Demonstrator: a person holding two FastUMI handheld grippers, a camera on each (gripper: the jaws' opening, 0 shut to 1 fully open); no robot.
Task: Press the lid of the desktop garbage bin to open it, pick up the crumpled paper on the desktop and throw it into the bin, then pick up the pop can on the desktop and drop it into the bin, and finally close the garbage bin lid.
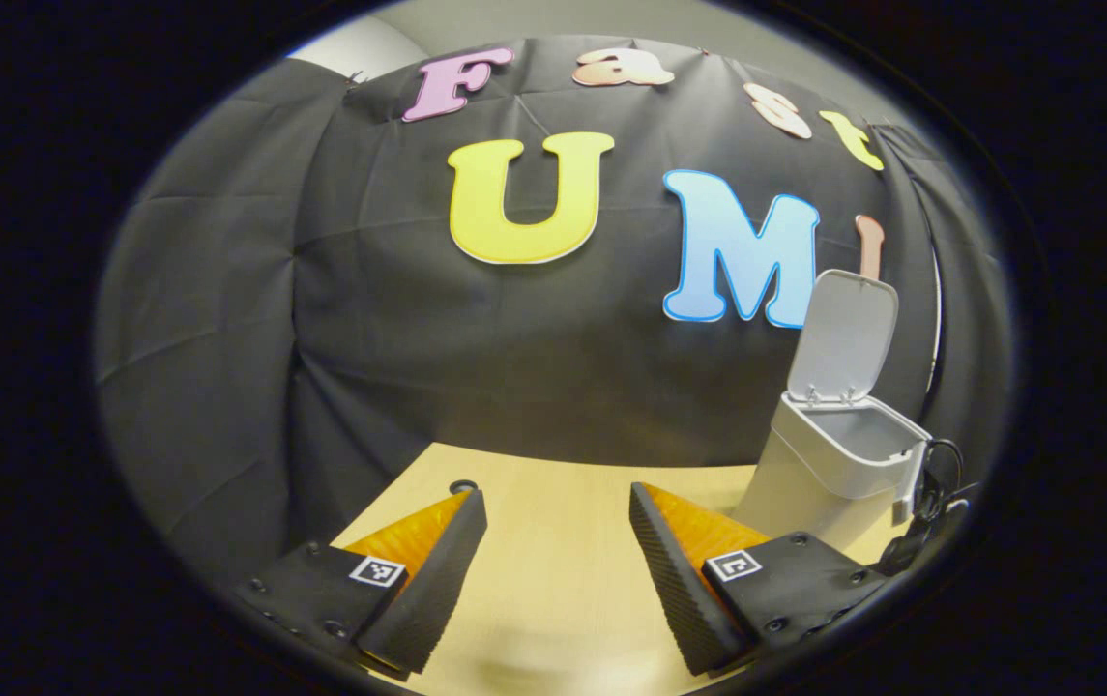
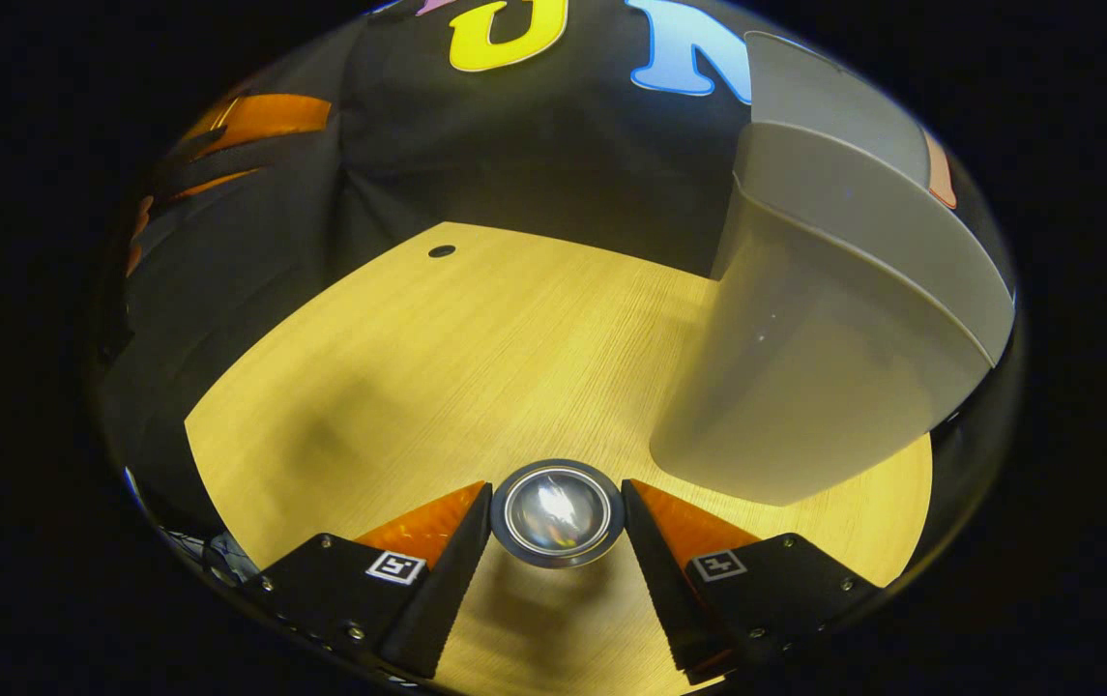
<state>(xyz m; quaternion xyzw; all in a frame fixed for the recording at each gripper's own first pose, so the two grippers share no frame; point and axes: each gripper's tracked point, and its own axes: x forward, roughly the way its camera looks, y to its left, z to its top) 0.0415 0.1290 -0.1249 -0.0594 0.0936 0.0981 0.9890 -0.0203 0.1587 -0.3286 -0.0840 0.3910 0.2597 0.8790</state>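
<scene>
Right gripper view: the can (image 2: 557,512) is clamped between the right gripper's (image 2: 556,527) 2 fingers, end-on, its long axis pointing ahead; the bin (image 2: 804,387) stands at 2 o'clock, lid (image 1: 843,333) raised upright. Left gripper (image 1: 558,541) is held open over the desk (image 1: 553,580).

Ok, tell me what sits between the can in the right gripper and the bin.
Nothing: in the right gripper view only bare desktop separates the pop can, clamped in the right gripper, from the bin.
</scene>
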